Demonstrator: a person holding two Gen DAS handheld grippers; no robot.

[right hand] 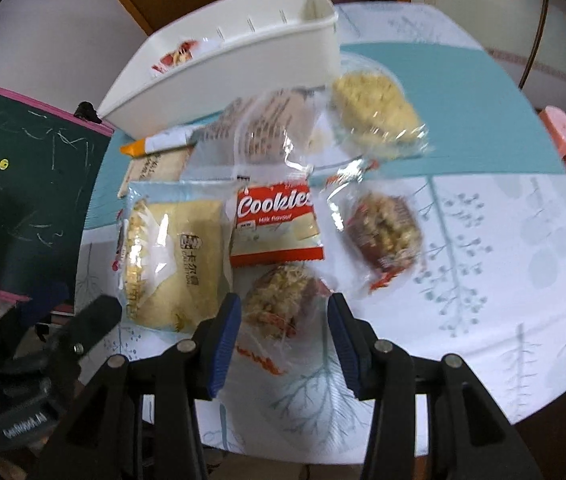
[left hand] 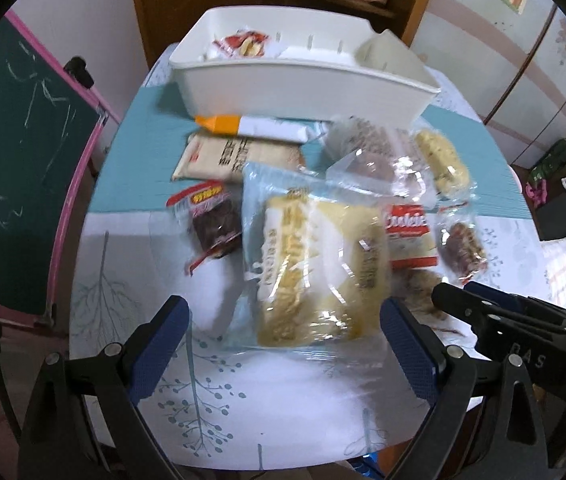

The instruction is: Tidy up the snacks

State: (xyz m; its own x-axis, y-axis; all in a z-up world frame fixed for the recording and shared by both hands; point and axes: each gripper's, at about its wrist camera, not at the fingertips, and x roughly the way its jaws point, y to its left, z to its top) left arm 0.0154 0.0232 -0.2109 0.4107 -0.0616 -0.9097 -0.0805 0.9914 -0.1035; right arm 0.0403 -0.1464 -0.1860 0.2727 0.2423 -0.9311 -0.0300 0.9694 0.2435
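Both tongs gape: left (left hand: 285, 344) straddles bread packet (left hand: 315, 264), right (right hand: 285, 340) straddles nut cluster (right hand: 279, 300).

Left tool (left hand: 285, 344): black frame; silver screws; blue ribbed pads.

Glossy clear-plastic snack wrappers (left hand: 315, 264), smooth white plastic bin (left hand: 303, 92)

snack packets (left hand: 315, 256) on table (left hand: 115, 280), bin (left hand: 303, 92) behind them
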